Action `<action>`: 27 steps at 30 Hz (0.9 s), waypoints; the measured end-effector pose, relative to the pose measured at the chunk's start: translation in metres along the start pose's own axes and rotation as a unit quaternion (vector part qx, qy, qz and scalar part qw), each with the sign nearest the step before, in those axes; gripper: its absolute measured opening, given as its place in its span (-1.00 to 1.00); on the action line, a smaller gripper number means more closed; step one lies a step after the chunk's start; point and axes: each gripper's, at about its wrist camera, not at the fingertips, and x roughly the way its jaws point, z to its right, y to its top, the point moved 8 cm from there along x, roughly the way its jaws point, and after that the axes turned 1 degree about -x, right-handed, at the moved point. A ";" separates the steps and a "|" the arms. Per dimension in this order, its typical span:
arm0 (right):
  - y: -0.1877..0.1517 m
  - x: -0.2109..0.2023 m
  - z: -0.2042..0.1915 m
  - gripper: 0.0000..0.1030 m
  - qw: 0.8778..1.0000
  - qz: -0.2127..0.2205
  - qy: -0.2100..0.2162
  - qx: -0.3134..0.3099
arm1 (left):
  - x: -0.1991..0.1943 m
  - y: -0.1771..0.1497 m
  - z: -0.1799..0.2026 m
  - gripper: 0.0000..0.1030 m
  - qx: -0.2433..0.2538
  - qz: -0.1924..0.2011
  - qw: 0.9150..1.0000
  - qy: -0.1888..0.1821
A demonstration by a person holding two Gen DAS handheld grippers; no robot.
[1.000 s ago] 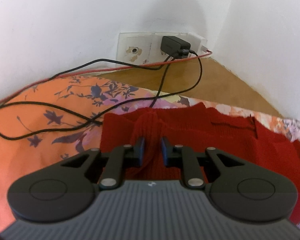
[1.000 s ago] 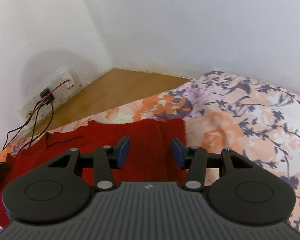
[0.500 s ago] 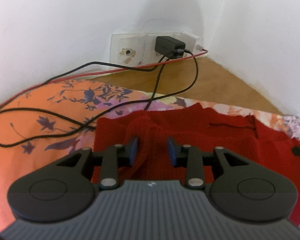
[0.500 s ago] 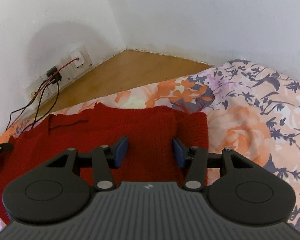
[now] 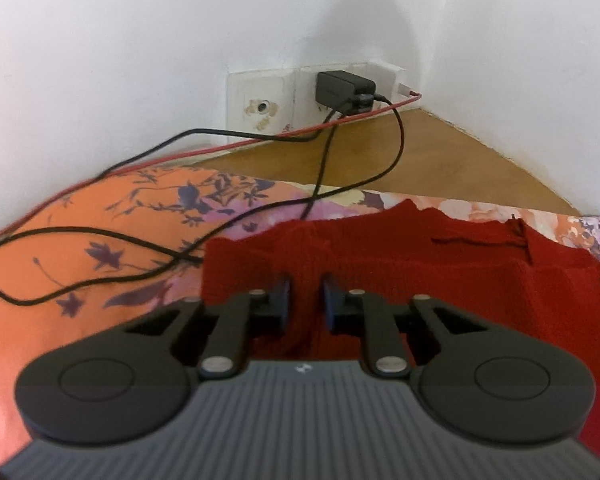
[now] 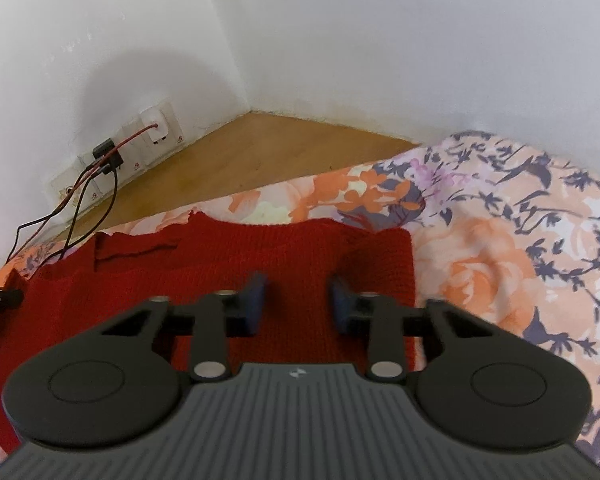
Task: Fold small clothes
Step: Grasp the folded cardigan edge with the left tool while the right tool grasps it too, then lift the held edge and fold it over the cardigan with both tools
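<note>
Place: a bedroom corner in a home
Bedding: floral bedsheet (image 6: 500, 240) in orange and purple
Walls: plain white, with wall sockets (image 5: 300, 92)
Plugged in: black charger (image 5: 342, 88)
Floor: wood floor (image 6: 260, 160)

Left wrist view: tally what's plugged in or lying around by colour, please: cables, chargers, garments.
Black cables: 2
Red cable: 1
Black charger: 1
White charger: 1
Red knit garment: 1
Total: 6
</note>
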 end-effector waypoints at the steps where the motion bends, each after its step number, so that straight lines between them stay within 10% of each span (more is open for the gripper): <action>1: 0.001 -0.002 0.001 -0.74 1.000 -0.007 -0.003 0.014 | -0.004 0.002 -0.001 -0.73 -0.008 0.000 1.000 -0.010; 10: 0.056 -0.038 0.008 -0.80 0.988 0.048 0.073 0.123 | -0.032 0.050 -0.011 -0.75 -0.058 0.053 0.995 -0.056; 21: 0.025 0.037 0.012 -0.76 0.997 -0.023 -0.023 0.075 | 0.036 0.032 -0.015 -0.66 0.010 0.005 1.000 -0.020; 27: 0.018 0.034 0.024 -0.61 0.992 -0.012 -0.020 0.120 | 0.028 0.032 -0.018 -0.28 0.034 0.015 0.999 -0.004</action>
